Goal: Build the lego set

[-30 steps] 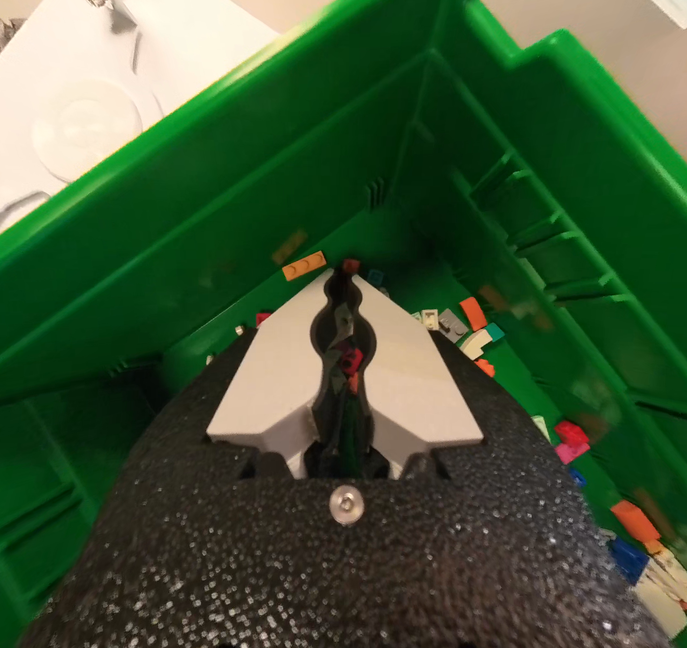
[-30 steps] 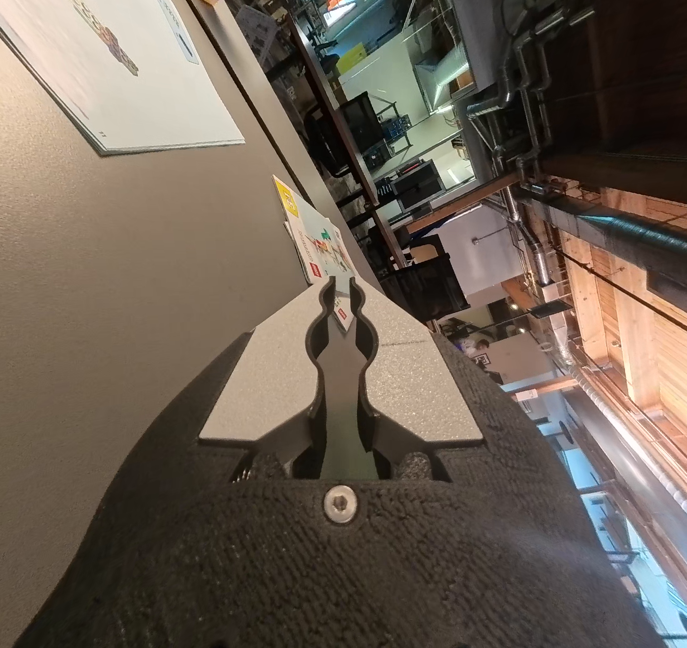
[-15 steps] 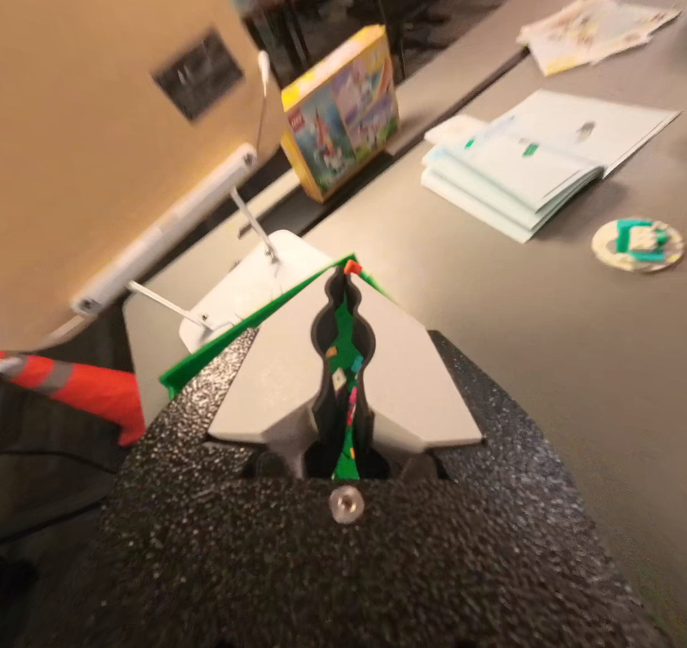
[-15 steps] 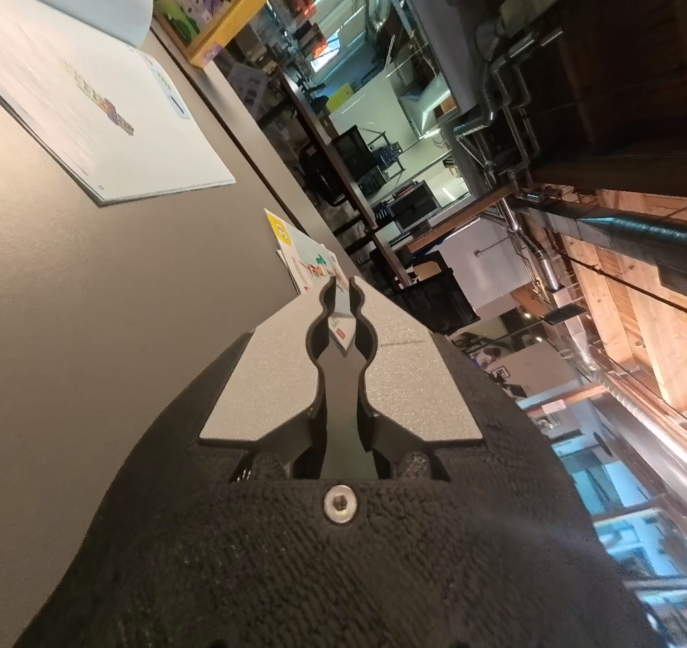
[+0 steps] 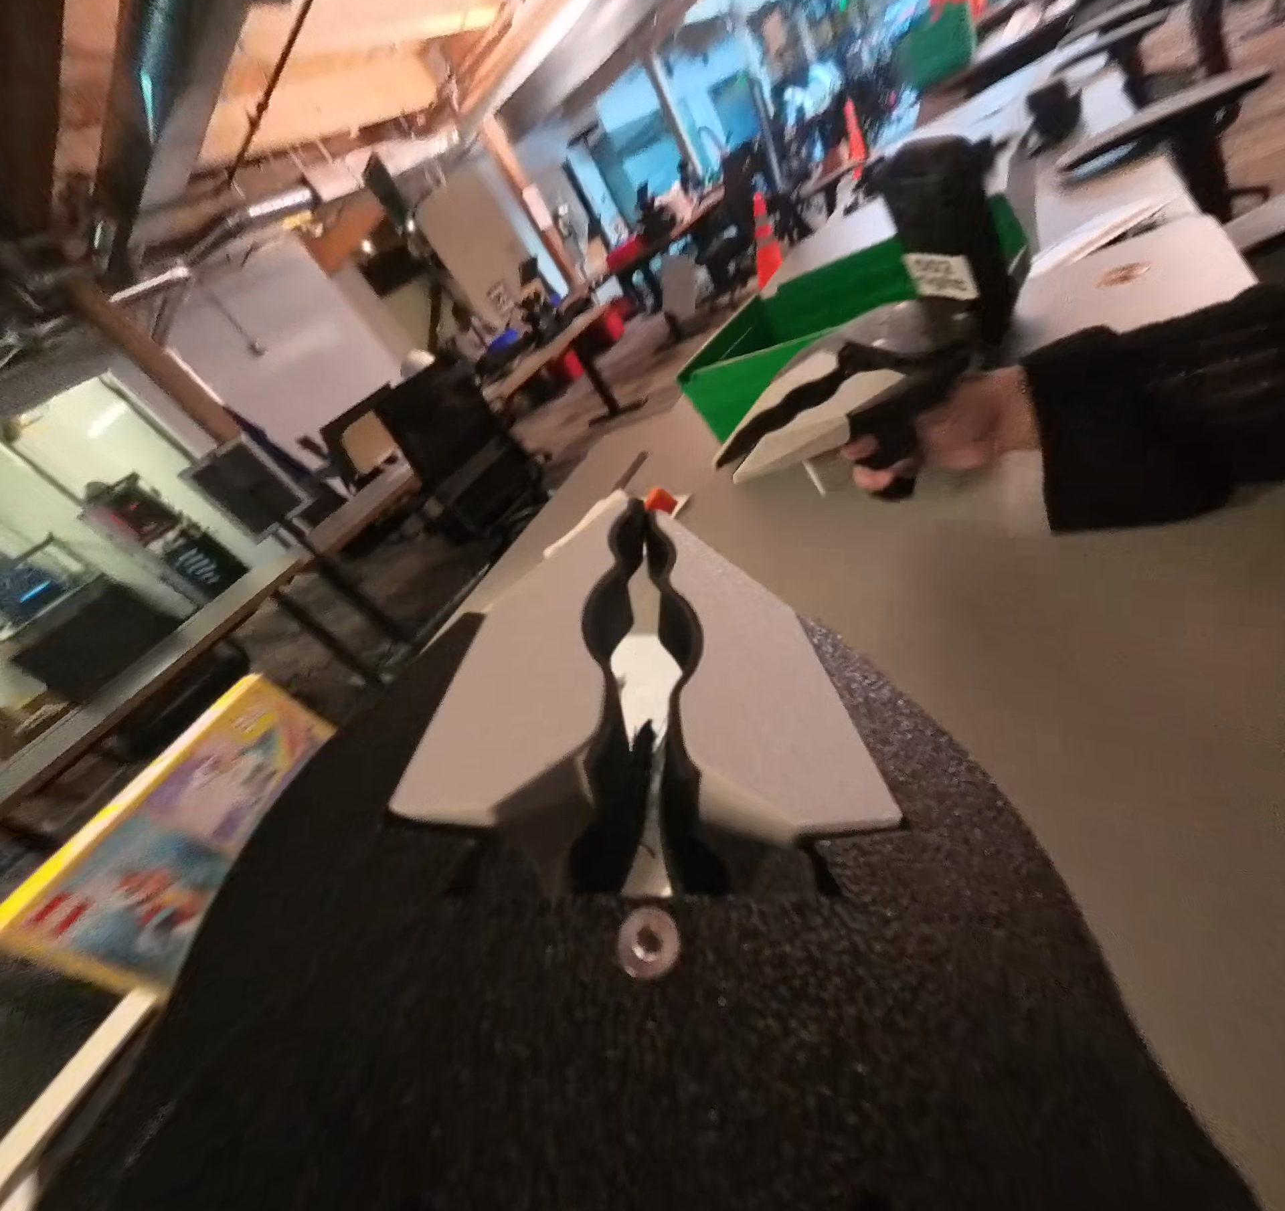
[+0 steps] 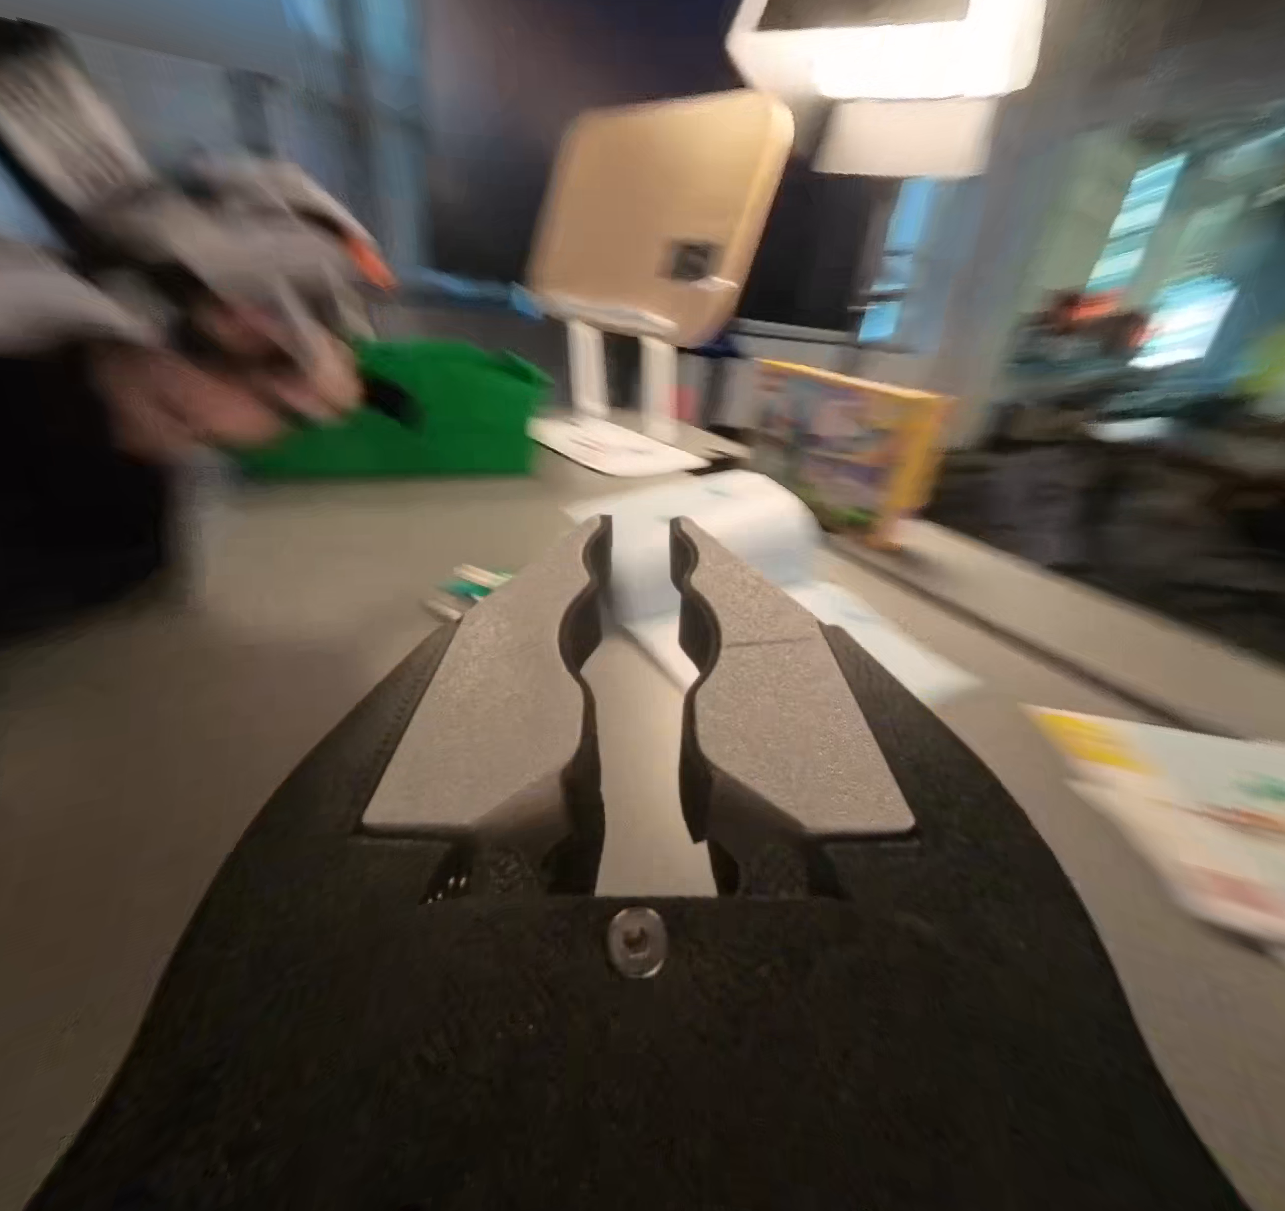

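Observation:
My left gripper [image 5: 640,517] is shut on a small orange brick [image 5: 659,500] at its tips and holds it above the grey table [image 5: 973,656]. In the blurred right wrist view it shows at the upper left [image 6: 358,253], held by a hand, with the orange brick [image 6: 374,267] at its tip. My right gripper [image 6: 640,525] is open and empty, low over the table. In the left wrist view it [image 5: 729,470] is at the upper right, in a hand. A small teal and white build [image 6: 473,583] lies on the table ahead of it.
The green brick bin [image 5: 758,357] stands behind the right gripper; it also shows in the right wrist view [image 6: 445,413]. An open instruction booklet [image 6: 730,538], a yellow set box [image 6: 848,455], a white stand [image 6: 619,371] and more booklets [image 6: 1182,823] are on the table. One gripper's finger ends stand about 15 cm off the other's.
My left gripper has come up out of the green bin with the orange brick and swung over the table. My right gripper has turned level and opened.

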A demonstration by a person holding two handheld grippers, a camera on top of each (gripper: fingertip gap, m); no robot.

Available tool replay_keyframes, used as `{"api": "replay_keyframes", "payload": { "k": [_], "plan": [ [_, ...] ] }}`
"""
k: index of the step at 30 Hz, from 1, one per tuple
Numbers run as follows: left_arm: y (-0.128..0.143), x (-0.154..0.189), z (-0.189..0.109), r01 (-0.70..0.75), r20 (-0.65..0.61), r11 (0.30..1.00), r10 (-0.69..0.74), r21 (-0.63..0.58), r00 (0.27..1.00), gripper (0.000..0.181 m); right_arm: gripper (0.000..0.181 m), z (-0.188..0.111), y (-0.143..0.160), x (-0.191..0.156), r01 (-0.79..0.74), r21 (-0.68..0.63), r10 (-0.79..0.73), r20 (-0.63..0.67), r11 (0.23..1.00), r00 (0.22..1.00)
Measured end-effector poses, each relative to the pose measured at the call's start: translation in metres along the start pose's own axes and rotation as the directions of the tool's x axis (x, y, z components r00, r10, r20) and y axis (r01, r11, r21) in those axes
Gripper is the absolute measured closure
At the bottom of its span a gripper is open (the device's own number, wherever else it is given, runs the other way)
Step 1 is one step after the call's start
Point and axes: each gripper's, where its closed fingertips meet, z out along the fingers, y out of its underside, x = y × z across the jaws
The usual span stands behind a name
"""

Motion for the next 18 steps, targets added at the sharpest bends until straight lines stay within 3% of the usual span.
{"api": "replay_keyframes", "payload": {
  "k": [2, 5, 6, 10, 14, 18],
  "plan": [
    [0.009, 0.015, 0.023, 0.019, -0.003, 0.998, -0.019, 0.057, 1.0, 0.181, 0.16, 0.007, -0.022, -0.035, -0.346, 0.065, 0.316, 0.277, 0.936, 0.907],
    [0.012, 0.034, 0.044, 0.022, -0.024, 0.993, -0.02, 0.112, 1.0, 0.181, 0.153, 0.004, -0.046, -0.055, -0.691, 0.026, 0.574, 0.536, 0.722, 0.62],
    [0.01, 0.039, 0.048, 0.015, -0.03, 0.992, -0.011, 0.128, 0.999, 0.181, 0.152, 0.004, -0.046, -0.058, -0.728, -0.01, 0.605, 0.563, 0.686, 0.563],
    [0.003, 0.055, 0.059, -0.001, -0.059, 0.986, 0.011, 0.168, 0.998, 0.181, 0.154, 0.005, -0.042, -0.075, -0.752, -0.131, 0.652, 0.608, 0.645, 0.453],
    [-0.008, 0.06, 0.058, 0.012, -0.078, 0.974, 0.006, 0.224, 0.997, 0.181, 0.159, -0.002, -0.051, -0.08, -0.825, -0.217, 0.683, 0.686, 0.522, 0.252],
    [-0.011, 0.067, 0.058, 0.016, -0.113, 0.971, 0.011, 0.237, 0.994, 0.181, 0.162, -0.003, -0.051, -0.084, -0.829, -0.237, 0.681, 0.7, 0.506, 0.216]
  ]
}}
